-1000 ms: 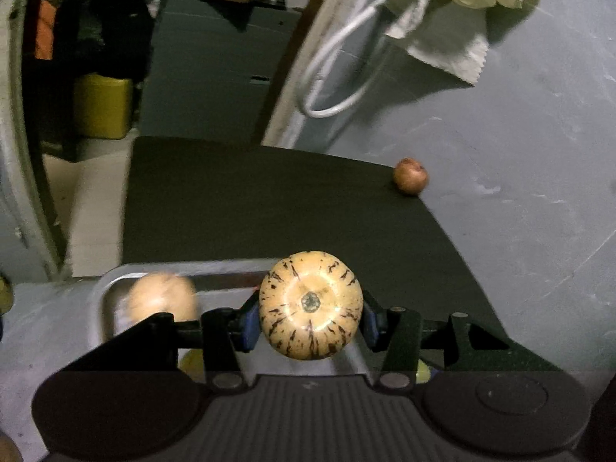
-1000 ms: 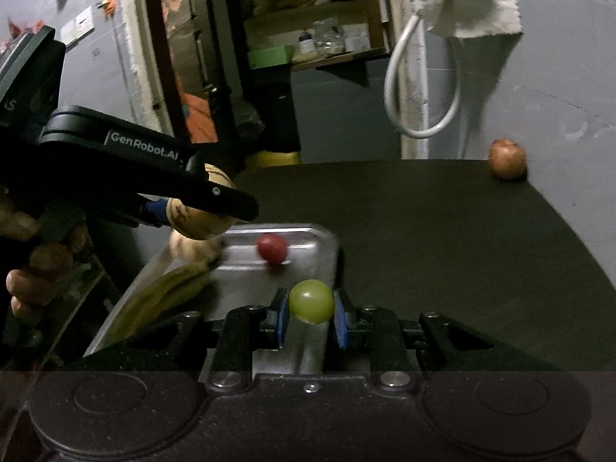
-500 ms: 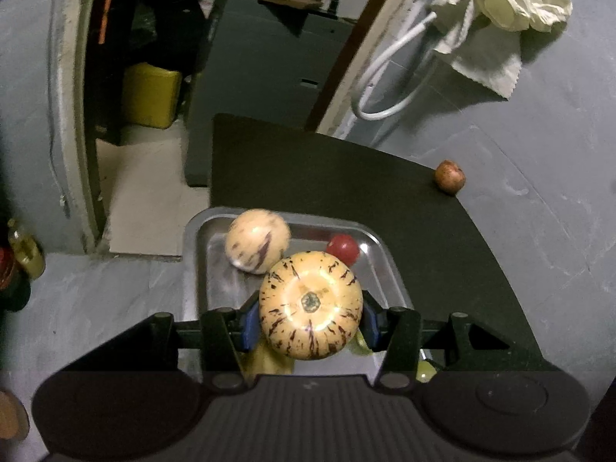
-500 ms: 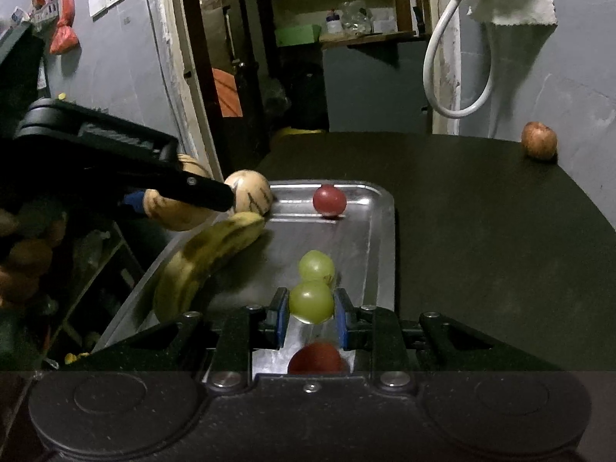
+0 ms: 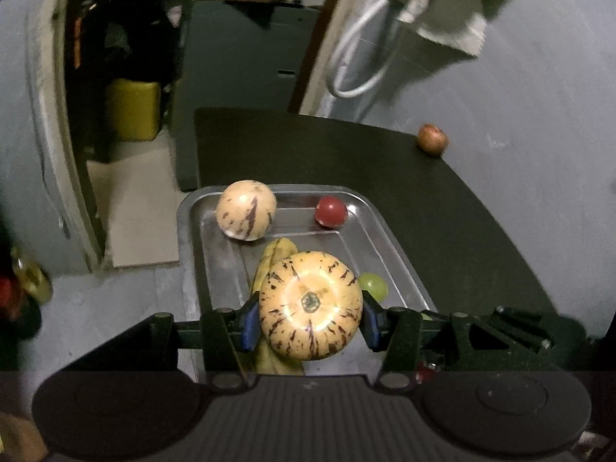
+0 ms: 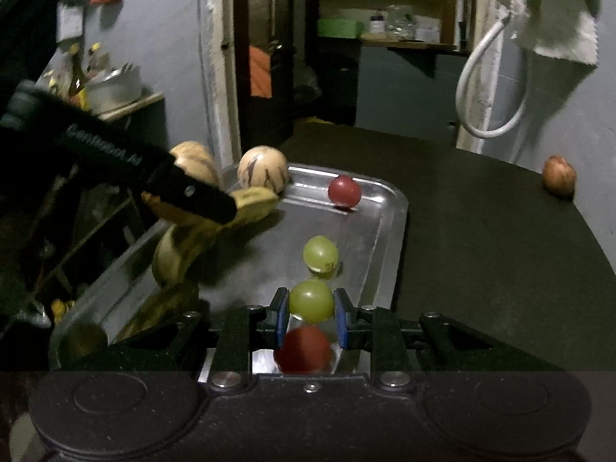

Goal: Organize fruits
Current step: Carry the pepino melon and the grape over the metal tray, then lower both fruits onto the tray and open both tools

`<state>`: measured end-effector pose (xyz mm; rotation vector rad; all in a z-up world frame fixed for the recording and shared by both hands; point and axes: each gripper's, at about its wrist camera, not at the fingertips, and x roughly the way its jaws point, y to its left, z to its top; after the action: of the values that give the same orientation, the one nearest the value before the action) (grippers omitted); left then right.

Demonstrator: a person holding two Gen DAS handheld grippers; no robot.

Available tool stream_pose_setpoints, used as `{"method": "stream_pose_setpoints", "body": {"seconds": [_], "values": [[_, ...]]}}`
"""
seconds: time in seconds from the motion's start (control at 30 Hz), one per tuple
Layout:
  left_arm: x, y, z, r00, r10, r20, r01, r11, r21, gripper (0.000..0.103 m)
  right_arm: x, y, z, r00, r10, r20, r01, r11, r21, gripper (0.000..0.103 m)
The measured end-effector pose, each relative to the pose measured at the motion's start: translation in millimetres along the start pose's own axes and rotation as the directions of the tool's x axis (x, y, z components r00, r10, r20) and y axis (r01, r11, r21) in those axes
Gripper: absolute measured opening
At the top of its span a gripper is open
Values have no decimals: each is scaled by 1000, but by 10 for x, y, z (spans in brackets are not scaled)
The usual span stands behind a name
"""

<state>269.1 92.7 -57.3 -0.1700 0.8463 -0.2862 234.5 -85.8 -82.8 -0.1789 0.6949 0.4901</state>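
a: two fruits are pinched above the tray (image 6: 389,238): left gripper (image 5: 311,321) clamps the melon (image 5: 311,304), right gripper (image 6: 311,317) squeezes a grape (image 6: 311,301).
b: lower each into bare metal, clear of the banana (image 6: 184,242), before letting go.

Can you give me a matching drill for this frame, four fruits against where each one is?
Things:
1. striped melon
2. green grape
3. brown fruit
4. small red fruit

Places:
A. alone on the dark table, outside the tray
B. clamped in the right claw
C. lying in the metal tray, near its far end
D. clamped in the left claw

Pairs: 1-D, 2-B, 3-A, 4-C
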Motion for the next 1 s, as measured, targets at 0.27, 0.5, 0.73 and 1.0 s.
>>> {"method": "stream_pose_setpoints", "body": {"seconds": [0.27, 0.5, 0.73, 1.0], "values": [[175, -185, 179, 998, 0, -57, 11, 983, 185, 54, -39, 6, 1, 1000, 1, -3, -1, 1000, 6, 26], [373, -407, 257, 987, 27, -157, 29, 941, 338, 54, -67, 36, 57, 1000, 7, -27, -8, 999, -38, 26], [573, -491, 345, 961, 72, -267, 39, 922, 386, 54, -29, 35, 111, 995, -5, -103, -2, 998, -62, 26], [836, -528, 434, 915, 124, -383, 23, 934, 357, 54, 70, 34, 146, 987, 16, -162, -28, 997, -67, 26]]}}
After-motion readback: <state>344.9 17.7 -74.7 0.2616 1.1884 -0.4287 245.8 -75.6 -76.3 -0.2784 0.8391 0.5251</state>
